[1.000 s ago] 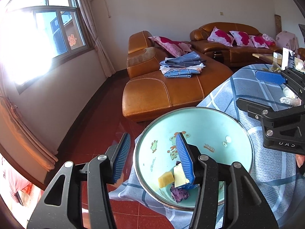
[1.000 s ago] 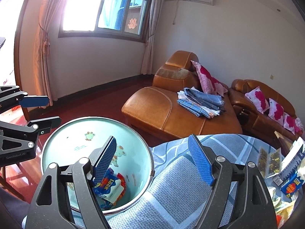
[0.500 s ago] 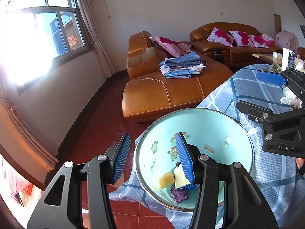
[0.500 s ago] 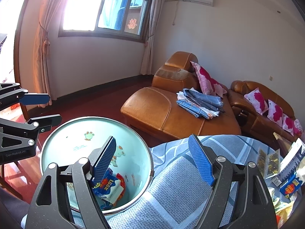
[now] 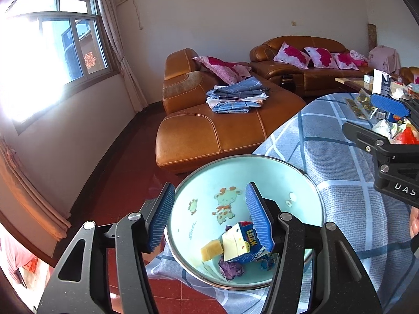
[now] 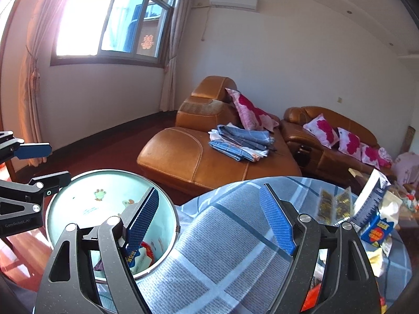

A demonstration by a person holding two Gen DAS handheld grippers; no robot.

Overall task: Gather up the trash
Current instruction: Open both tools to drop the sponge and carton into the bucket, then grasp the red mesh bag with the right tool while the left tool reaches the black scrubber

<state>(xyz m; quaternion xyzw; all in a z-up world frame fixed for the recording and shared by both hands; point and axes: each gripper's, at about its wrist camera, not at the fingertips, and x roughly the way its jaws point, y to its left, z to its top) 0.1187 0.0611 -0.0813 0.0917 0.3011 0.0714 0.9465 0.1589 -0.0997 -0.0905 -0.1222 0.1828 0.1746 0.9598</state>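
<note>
- Basin [image 5: 262, 172]: a pale green enamel basin with cartoon animal prints and a metal rim sits at the left edge of the counter [image 5: 340, 209], on a blue-and-white checked cloth [image 6: 235, 235]. Part of its rim overhangs the red tiled floor [image 5: 123, 191].
- Basin contents, left to right in the left wrist view: a yellow block [image 5: 210, 250], a cream and blue carton [image 5: 241, 243] lying tilted on its side, and beneath them a crumpled purple wrapper [image 5: 230, 270]. All rest at the near side of the bowl.
- Left claw [image 5: 209, 217]: its jaws are opening at a middling spread. The left pad [image 5: 161, 216] stands outside the basin rim, the right pad [image 5: 258, 216] inside the bowl just above the carton. The rim passes between them; whether either pad touches it cannot be told. Nothing is gripped.
- Right claw [image 6: 209, 221]: wide open and empty, above the checked cloth. Its left pad [image 6: 142, 221] overlaps the basin's right rim in view; its right pad [image 6: 277, 225] stands over bare cloth.
- Remaining trash [image 6: 377, 225]: a heap of wrappers, gold sachets, a blue packet and a white-and-blue box lies on the right of the counter, well apart from the basin and to the right of the right claw.
</note>
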